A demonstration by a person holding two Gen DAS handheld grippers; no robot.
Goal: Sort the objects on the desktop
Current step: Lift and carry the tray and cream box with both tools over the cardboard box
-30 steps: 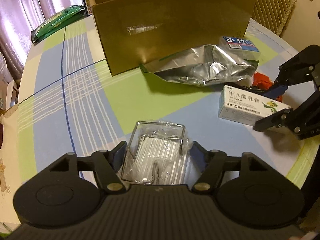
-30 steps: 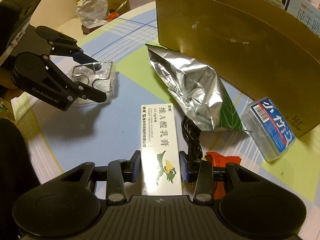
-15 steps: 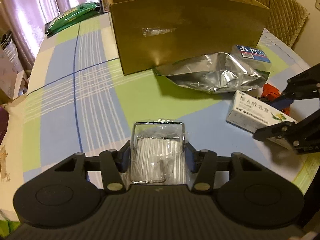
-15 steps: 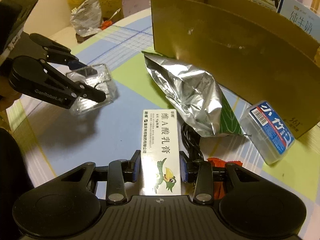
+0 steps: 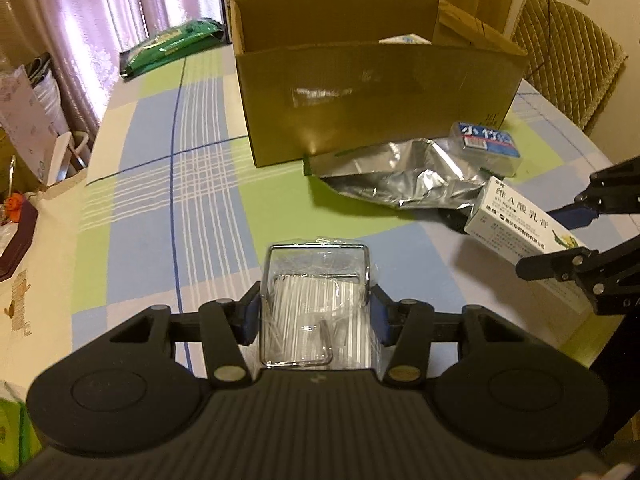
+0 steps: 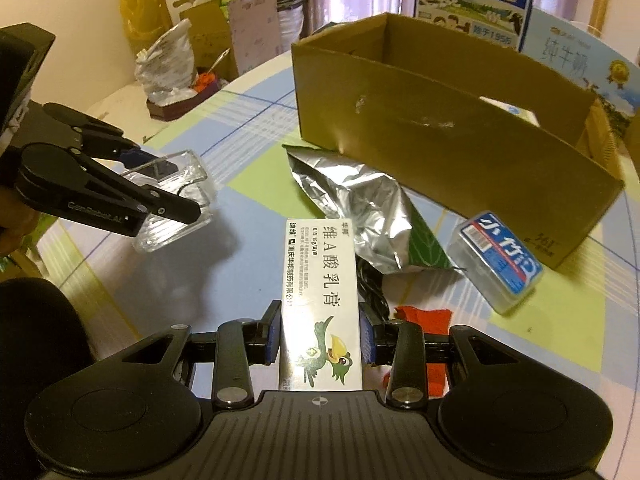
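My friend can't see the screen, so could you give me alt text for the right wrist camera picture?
The right gripper holds a white ointment box between its fingers above a checked tablecloth. To its left, the left gripper holds a clear plastic pack; behind lie a silver foil bag, a blue-labelled plastic case and an open cardboard box.

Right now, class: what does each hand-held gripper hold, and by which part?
The left hand-held gripper clamps the clear plastic packet by its two sides. The right hand-held gripper clamps the white ointment box across its long sides, near one end.
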